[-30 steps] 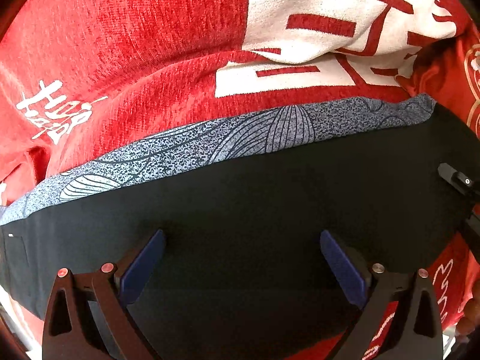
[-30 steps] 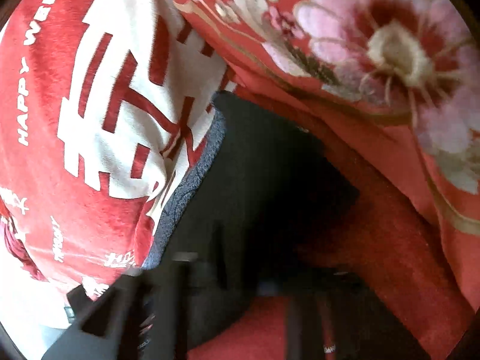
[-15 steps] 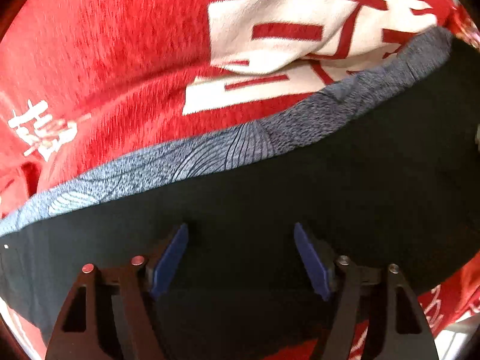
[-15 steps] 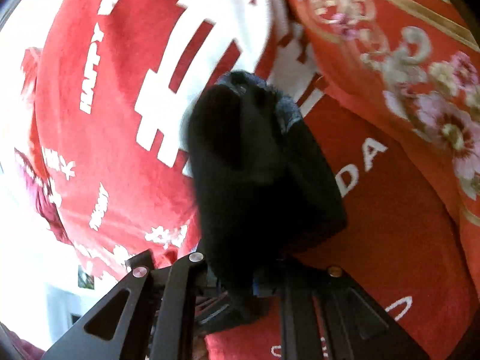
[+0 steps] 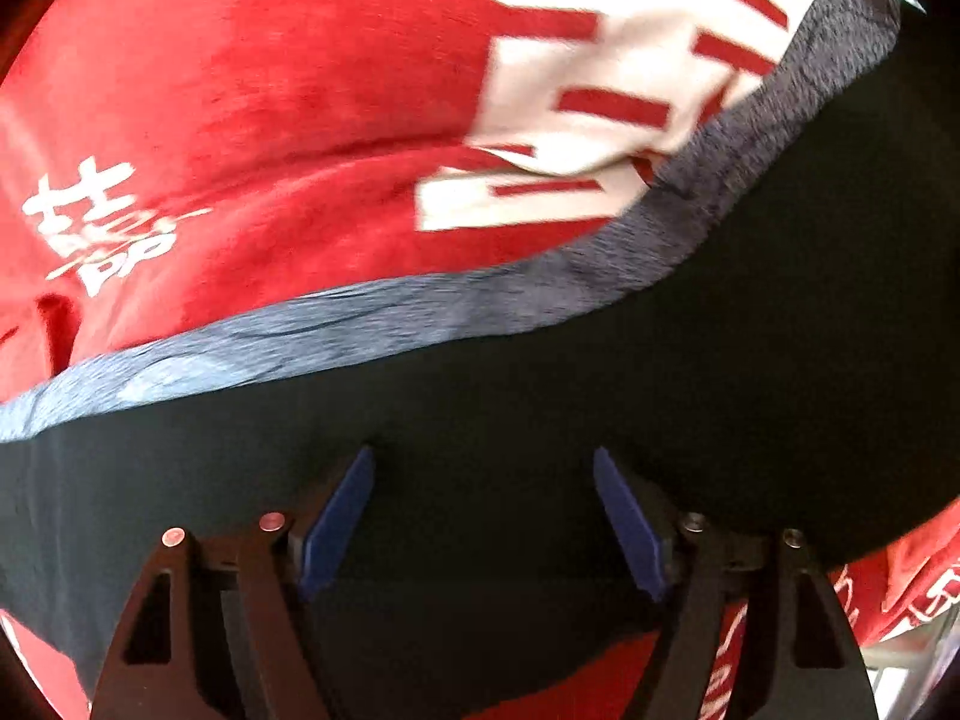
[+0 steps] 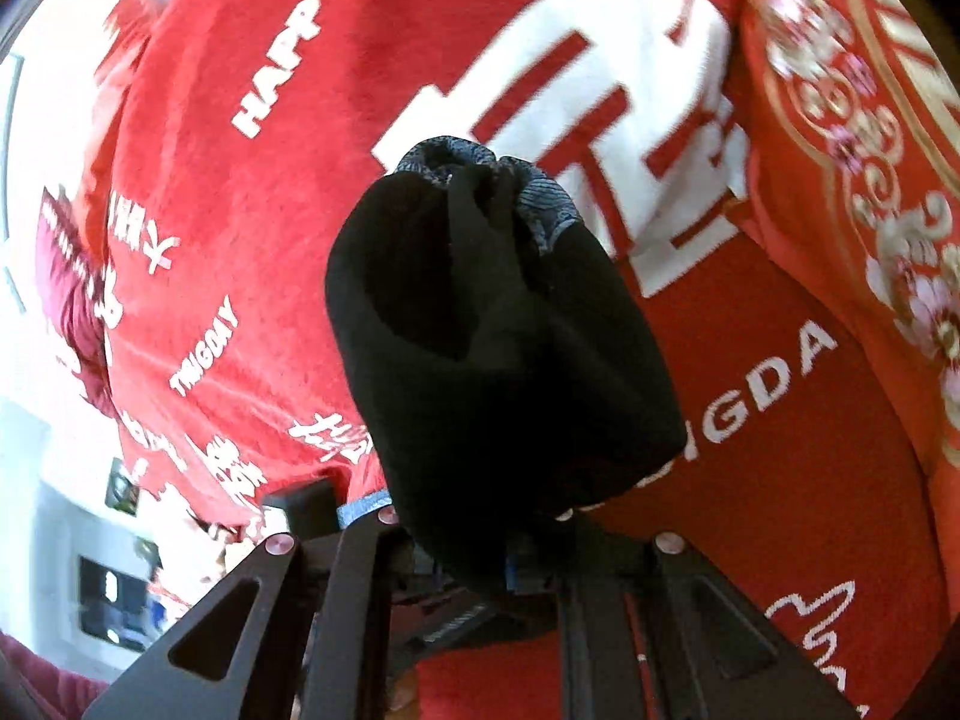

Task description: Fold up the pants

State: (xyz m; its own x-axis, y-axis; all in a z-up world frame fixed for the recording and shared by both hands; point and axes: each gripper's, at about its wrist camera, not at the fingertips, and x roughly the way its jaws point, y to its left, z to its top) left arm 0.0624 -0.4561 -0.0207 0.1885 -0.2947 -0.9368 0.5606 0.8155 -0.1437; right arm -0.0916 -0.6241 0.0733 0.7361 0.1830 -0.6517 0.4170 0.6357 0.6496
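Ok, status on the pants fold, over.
Right gripper shut on a bunched end of the pants, lifted off the red blanket. Left gripper opening, fingers over flat black fabric. Nothing in the way.

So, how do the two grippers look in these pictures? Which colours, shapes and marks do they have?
The left gripper has black angular finger frames with triangular cut-outs, small round metal screw heads, and flat blue pads on the inner faces. The right gripper has the same black frames, cut-outs and screw heads; only a little blue shows there. No sleeve, cable or printed marking is visible.
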